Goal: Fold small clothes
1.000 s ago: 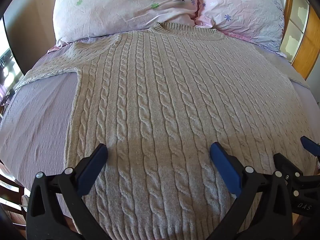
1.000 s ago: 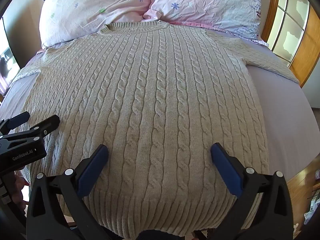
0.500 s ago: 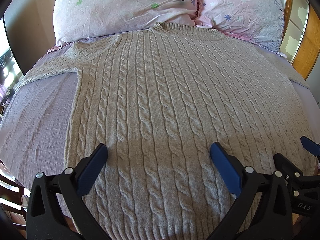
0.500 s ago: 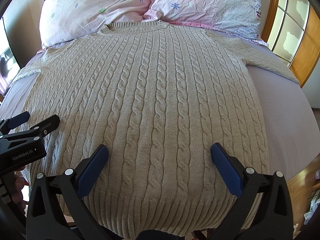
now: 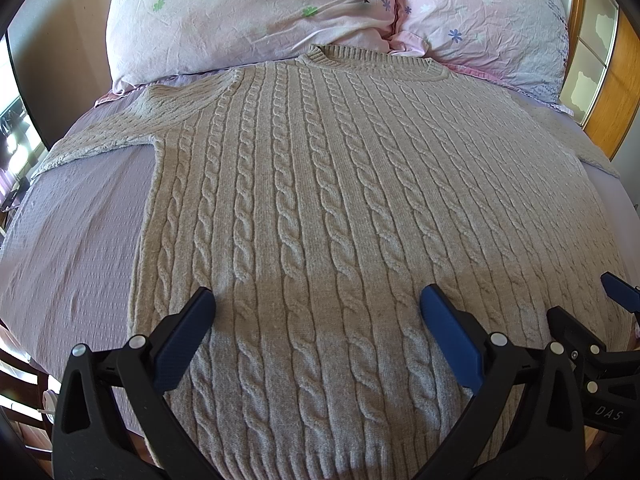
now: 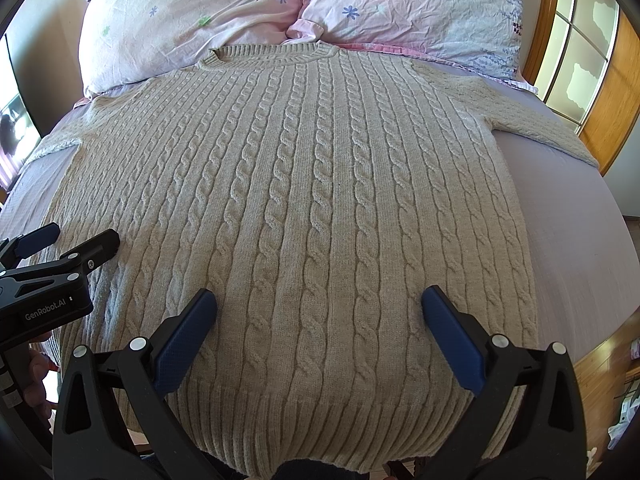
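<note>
Beige sweater (image 5: 320, 220) lies flat on the bed (image 5: 72, 232), collar at 12 o'clock; left gripper (image 5: 316, 320) and right gripper (image 6: 318, 320) hover, jaws wide apart, empty

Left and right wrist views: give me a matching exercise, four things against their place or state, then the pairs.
Things:
1. sweater
2. pillows
3. left gripper
4. bed sheet

Places or states:
A. lilac, under the garment
B. open, above the hem
C. spread flat, sleeves out sideways
D. beyond the collar, at the head of the bed

Pairs: 1-C, 2-D, 3-B, 4-A
</note>
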